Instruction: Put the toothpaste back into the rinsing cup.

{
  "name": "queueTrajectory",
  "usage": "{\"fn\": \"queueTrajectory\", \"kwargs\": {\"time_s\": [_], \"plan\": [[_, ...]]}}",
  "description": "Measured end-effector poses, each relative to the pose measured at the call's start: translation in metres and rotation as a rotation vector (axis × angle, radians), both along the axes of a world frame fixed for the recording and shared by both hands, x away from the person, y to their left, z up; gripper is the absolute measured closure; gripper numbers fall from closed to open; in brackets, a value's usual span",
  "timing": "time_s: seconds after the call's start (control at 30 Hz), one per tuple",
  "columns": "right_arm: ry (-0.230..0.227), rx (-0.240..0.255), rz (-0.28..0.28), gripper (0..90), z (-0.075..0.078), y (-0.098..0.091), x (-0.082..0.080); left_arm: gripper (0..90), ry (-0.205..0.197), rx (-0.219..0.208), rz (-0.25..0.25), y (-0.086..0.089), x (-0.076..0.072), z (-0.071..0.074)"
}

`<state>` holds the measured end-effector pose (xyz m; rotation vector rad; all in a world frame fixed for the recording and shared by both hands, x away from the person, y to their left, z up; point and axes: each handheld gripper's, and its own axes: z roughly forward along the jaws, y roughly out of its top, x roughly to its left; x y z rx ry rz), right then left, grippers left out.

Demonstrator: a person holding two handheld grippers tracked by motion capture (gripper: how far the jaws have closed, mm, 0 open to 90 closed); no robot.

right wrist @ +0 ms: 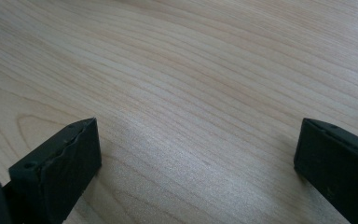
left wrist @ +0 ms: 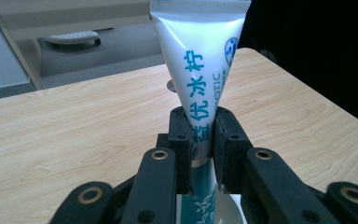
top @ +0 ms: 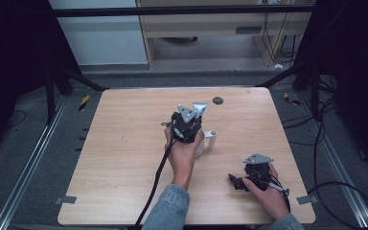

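Now the left gripper (left wrist: 200, 140) clamps the white tube (left wrist: 198, 60) upright, right gripper (right wrist: 196, 158) gaping empty over the table (right wrist: 191, 70) — probably reaching in next.

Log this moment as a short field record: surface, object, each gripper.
surface: light wooden table
object: white tube with blue print, standing upright
left gripper: shut on the tube, near its narrow lower part
right gripper: open, nothing between its jaws, low over bare wood near the table's right front
other: dark round spot on the far edge
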<state>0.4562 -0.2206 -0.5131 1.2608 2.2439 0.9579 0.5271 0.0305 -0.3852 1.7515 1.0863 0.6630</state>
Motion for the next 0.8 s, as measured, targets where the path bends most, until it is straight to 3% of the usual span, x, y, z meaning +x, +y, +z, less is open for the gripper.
{"fn": "queueTrajectory", "kwargs": {"time_s": [0.37,0.8], "plan": [[0.000,0.000,0.000,0.7,0.000,0.000,0.000,78.6,-0.005,-0.003,0.017,0.002,-0.002,-0.008],[0.000,0.000,0.000,0.7,0.000,0.000,0.000,78.6,0.003,0.040,0.027,0.001,-0.002,-0.015]]}}
